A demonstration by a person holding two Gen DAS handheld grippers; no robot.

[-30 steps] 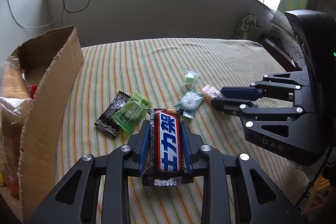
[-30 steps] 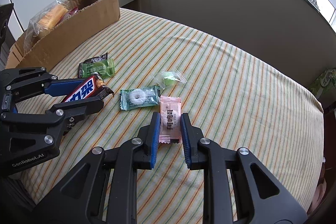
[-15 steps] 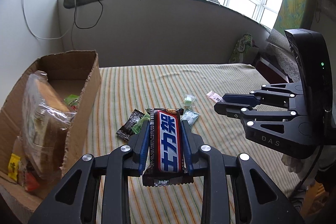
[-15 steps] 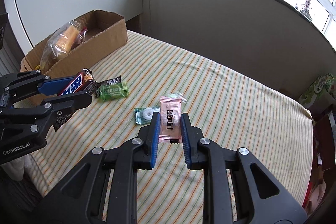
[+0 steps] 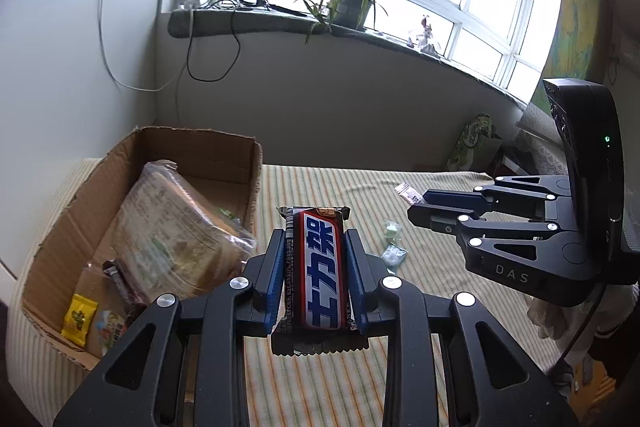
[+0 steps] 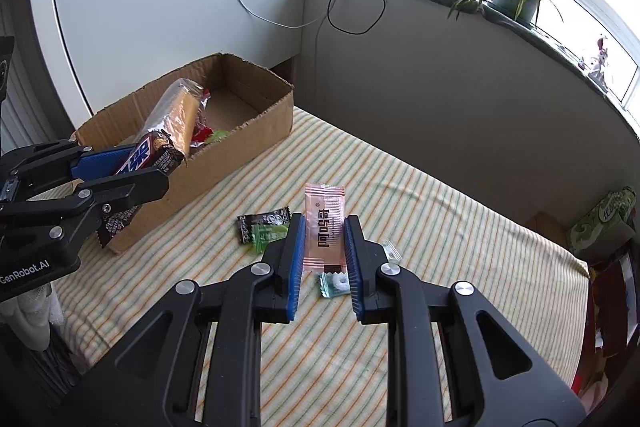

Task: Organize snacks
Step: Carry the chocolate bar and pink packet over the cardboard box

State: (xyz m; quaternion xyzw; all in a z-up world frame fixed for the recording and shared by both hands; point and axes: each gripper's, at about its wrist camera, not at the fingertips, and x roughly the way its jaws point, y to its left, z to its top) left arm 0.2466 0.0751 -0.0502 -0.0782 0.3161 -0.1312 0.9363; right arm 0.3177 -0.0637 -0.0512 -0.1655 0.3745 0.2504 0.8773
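My left gripper (image 5: 316, 267) is shut on a red, white and blue chocolate bar (image 5: 320, 267) and holds it high above the striped bed, just right of the open cardboard box (image 5: 52, 251). The same bar (image 6: 144, 153) hangs over the box's near corner (image 6: 240, 151) in the right wrist view. My right gripper (image 6: 323, 251) is shut on a pink candy sachet (image 6: 324, 231), lifted above the bed. A dark wrapper (image 6: 260, 221), a green candy (image 6: 264, 237), a teal mint packet (image 6: 336, 283) and a small clear packet (image 6: 390, 251) lie on the cover.
The box holds a big clear bag of biscuits (image 5: 172, 227), a yellow packet (image 5: 78, 319) and other snacks. A grey wall with a windowsill, cables and potted plant (image 5: 348, 3) stands behind the bed. A green tissue box (image 6: 600, 219) sits at the far right.
Both grippers have risen well above the bed with their snacks. The left one has moved left toward the box, whose inside now shows.
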